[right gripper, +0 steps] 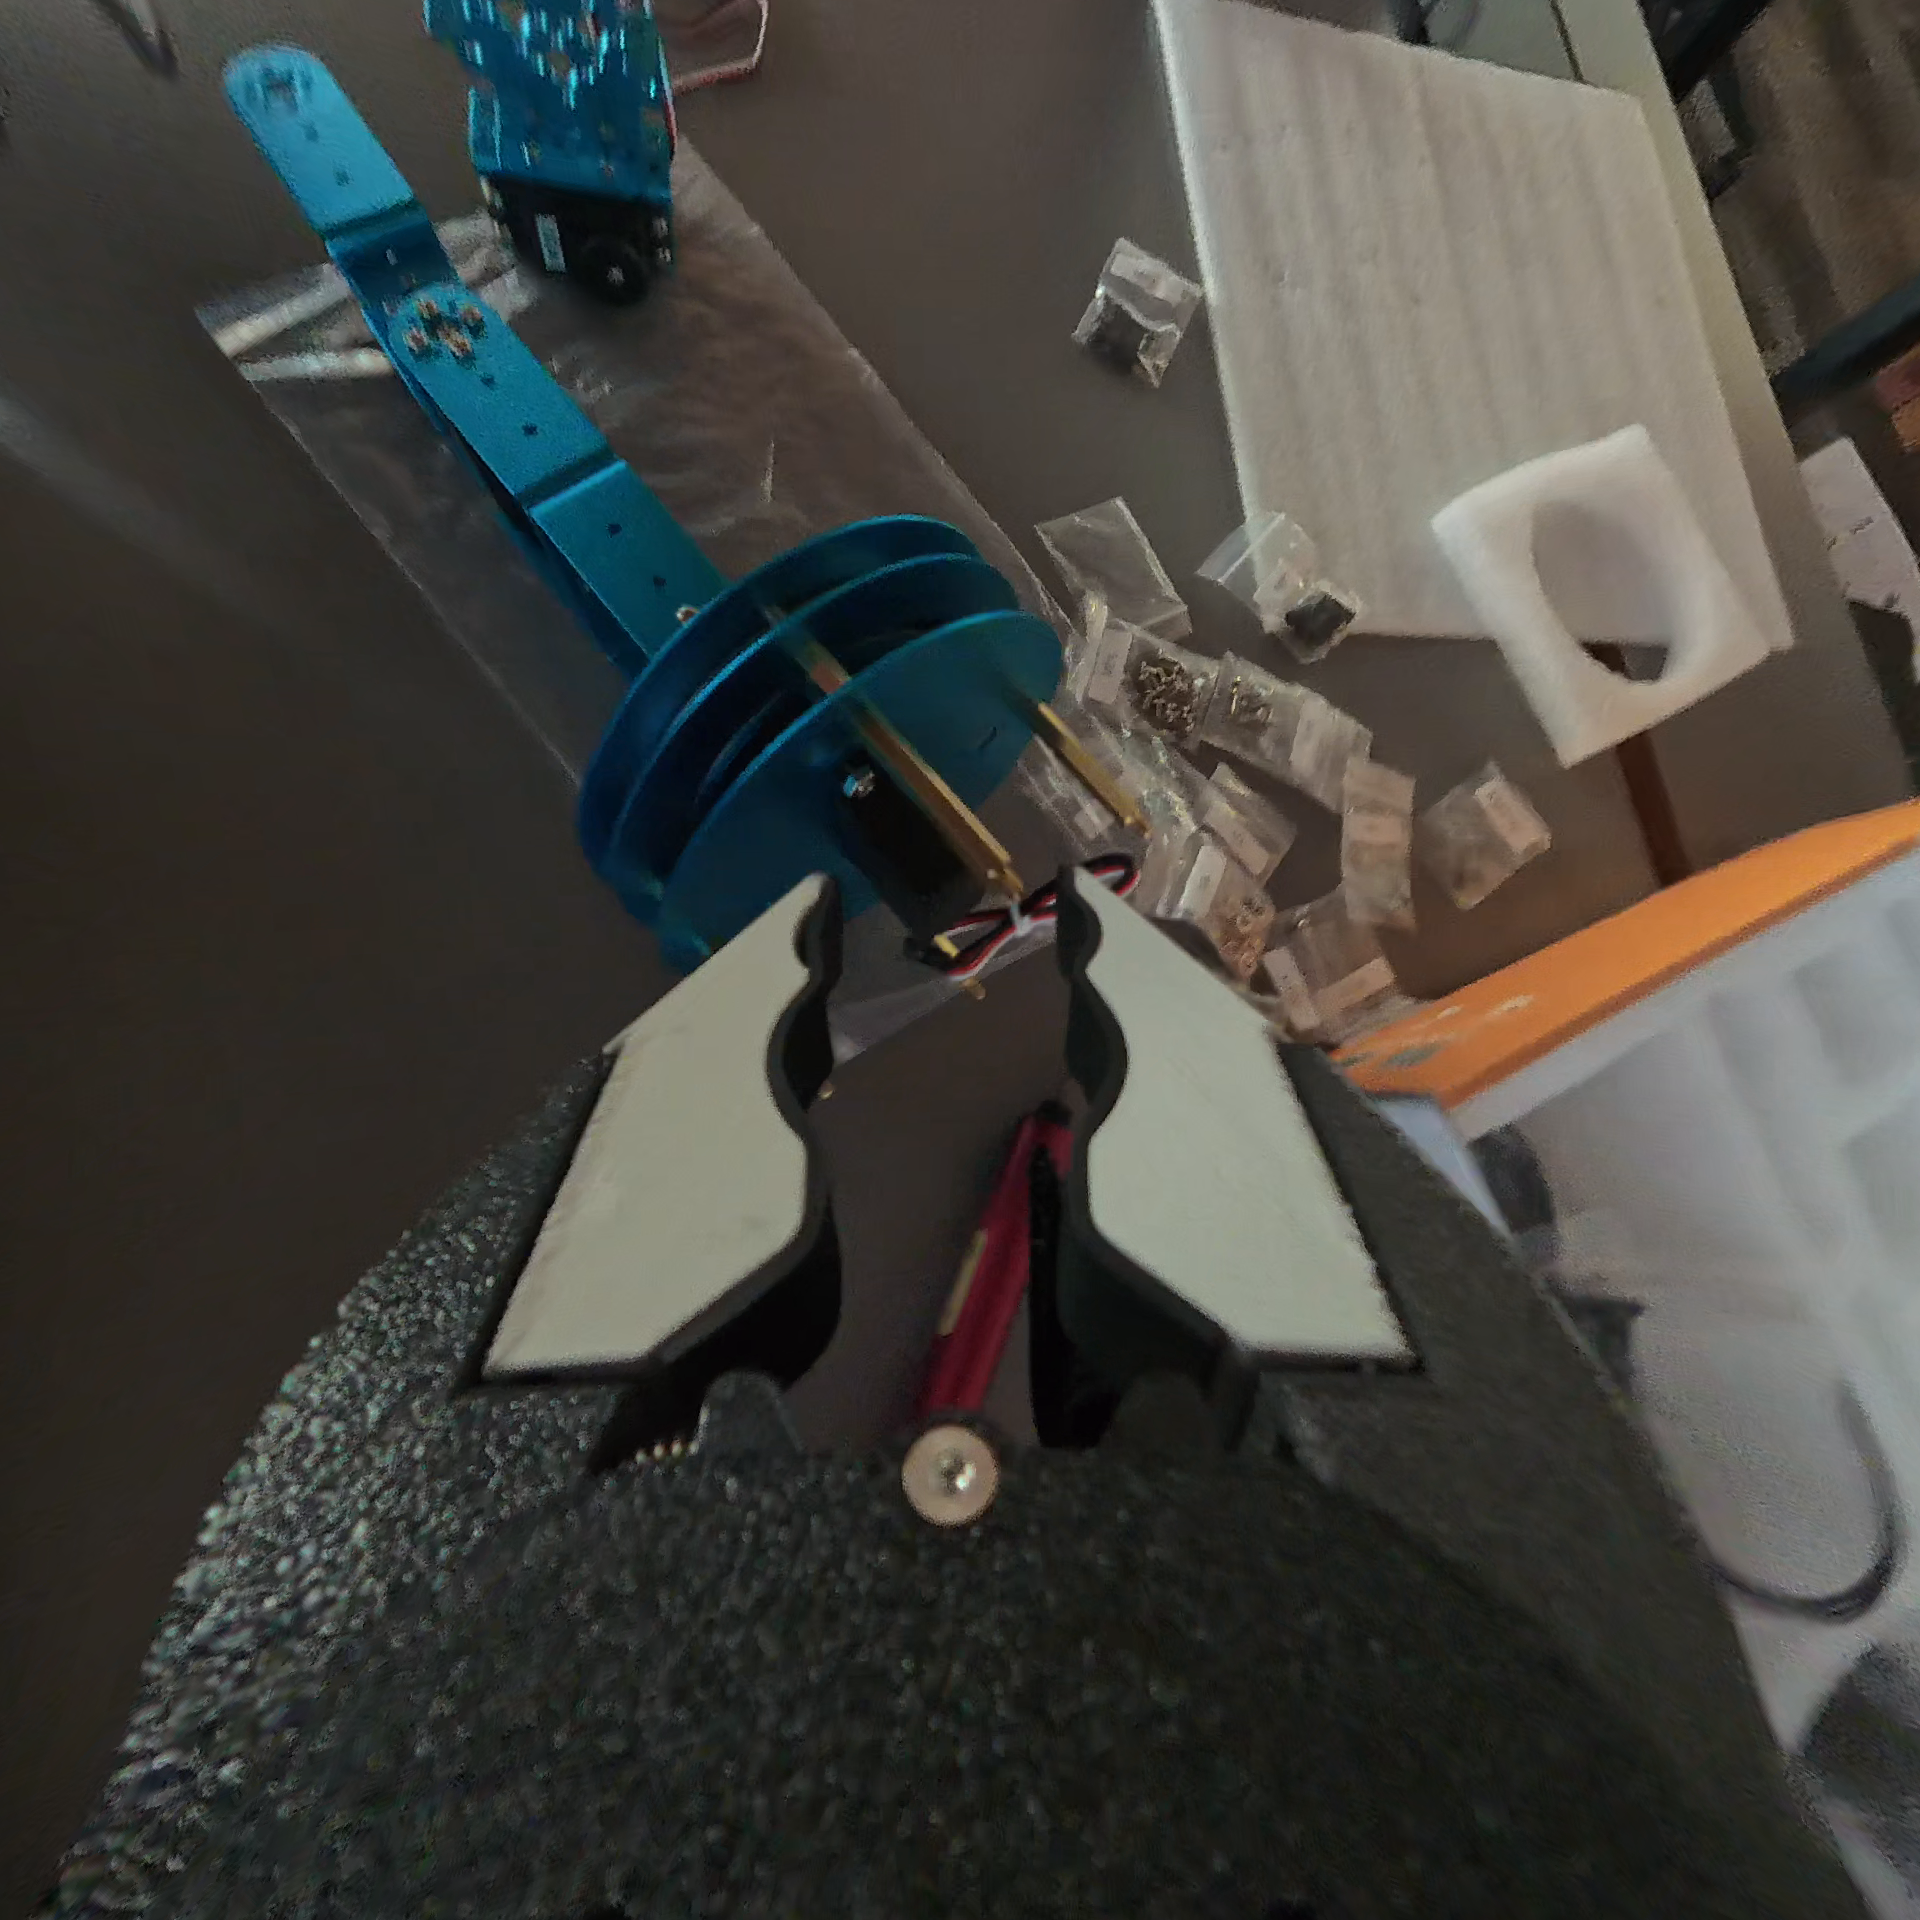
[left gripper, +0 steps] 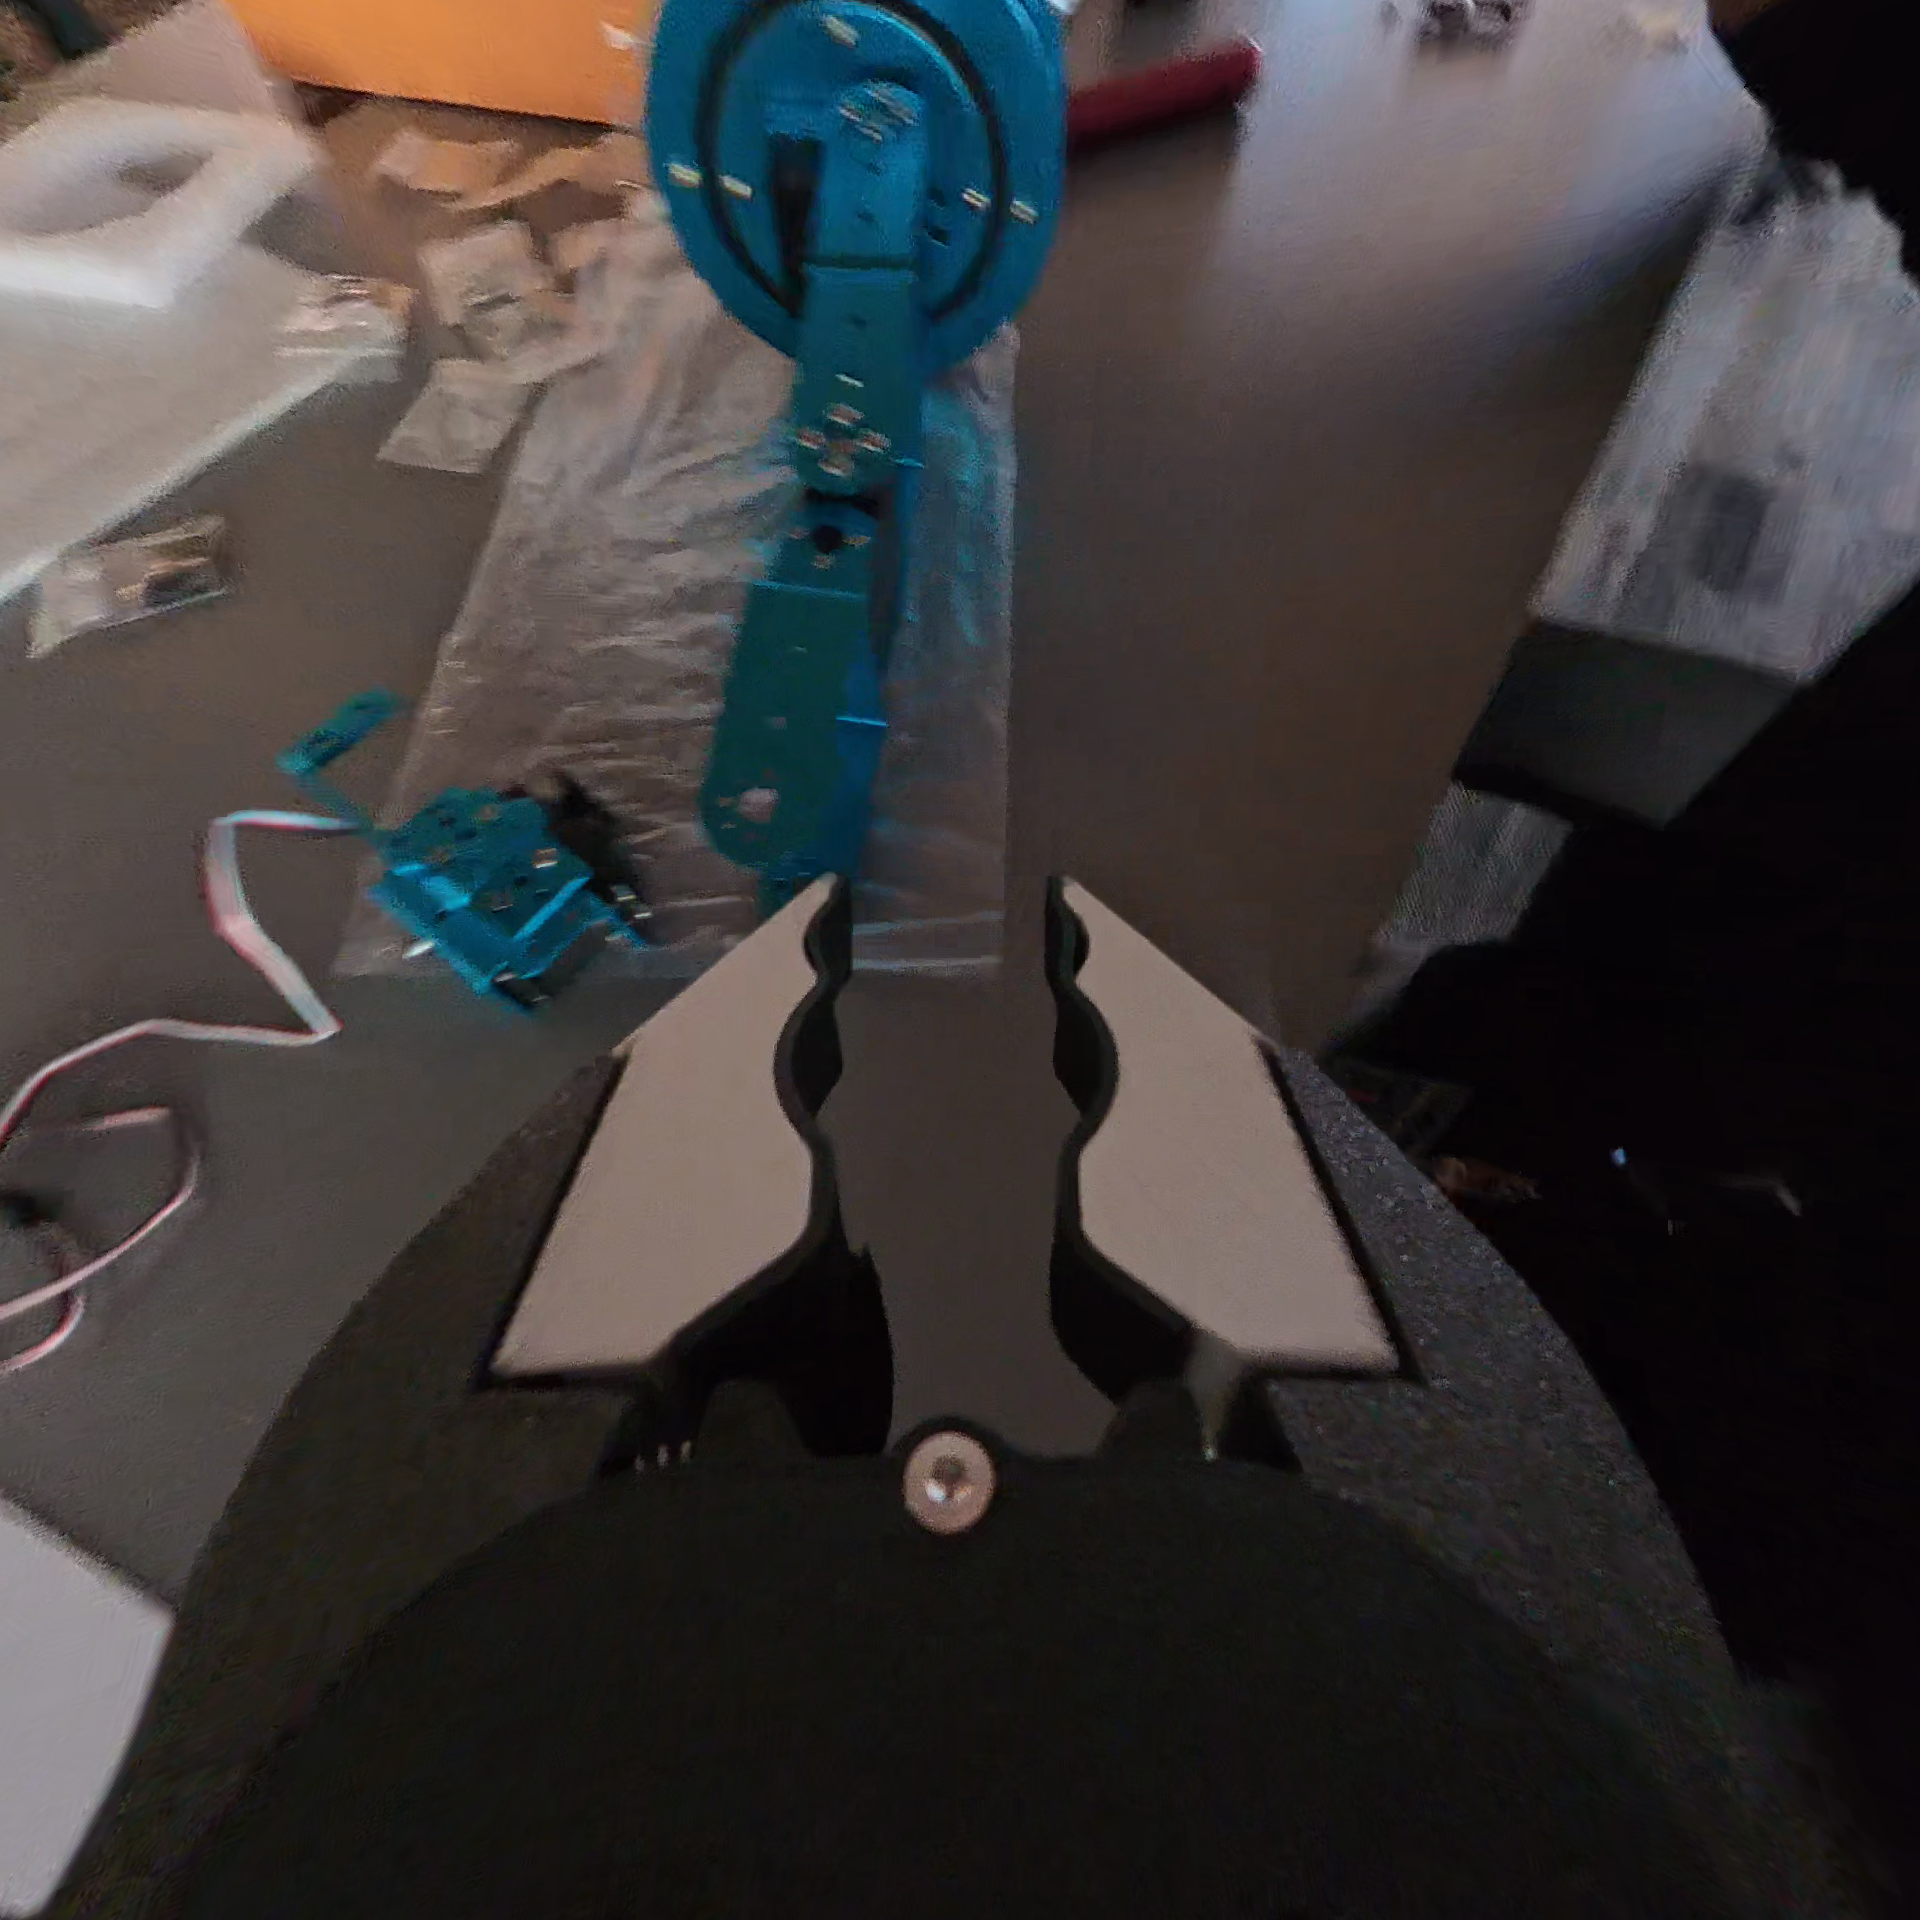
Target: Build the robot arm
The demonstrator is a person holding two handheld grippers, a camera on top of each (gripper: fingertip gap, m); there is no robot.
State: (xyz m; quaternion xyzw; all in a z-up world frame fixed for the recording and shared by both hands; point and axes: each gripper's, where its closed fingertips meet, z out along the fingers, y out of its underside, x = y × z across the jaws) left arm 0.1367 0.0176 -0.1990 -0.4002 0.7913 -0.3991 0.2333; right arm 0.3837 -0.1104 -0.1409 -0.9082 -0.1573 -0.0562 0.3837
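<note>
Both grippers, left gripper (left gripper: 945,894) and right gripper (right gripper: 951,894), gape empty near blue arm assembly (left gripper: 821,582)

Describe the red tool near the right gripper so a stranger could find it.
On the grey table, find the orange-lidded box and the long blue metal arm with round discs. Between them lies a slim red metal pen-shaped screwdriver, the only red rod there, beneath the right gripper.

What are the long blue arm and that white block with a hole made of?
The blue arm looks like thin painted or anodised metal: glossy sheen, crisp bends, screw holes. The white block looks like soft packing foam: matte, rounded cut-out edges. Blur leaves both uncertain.
</note>
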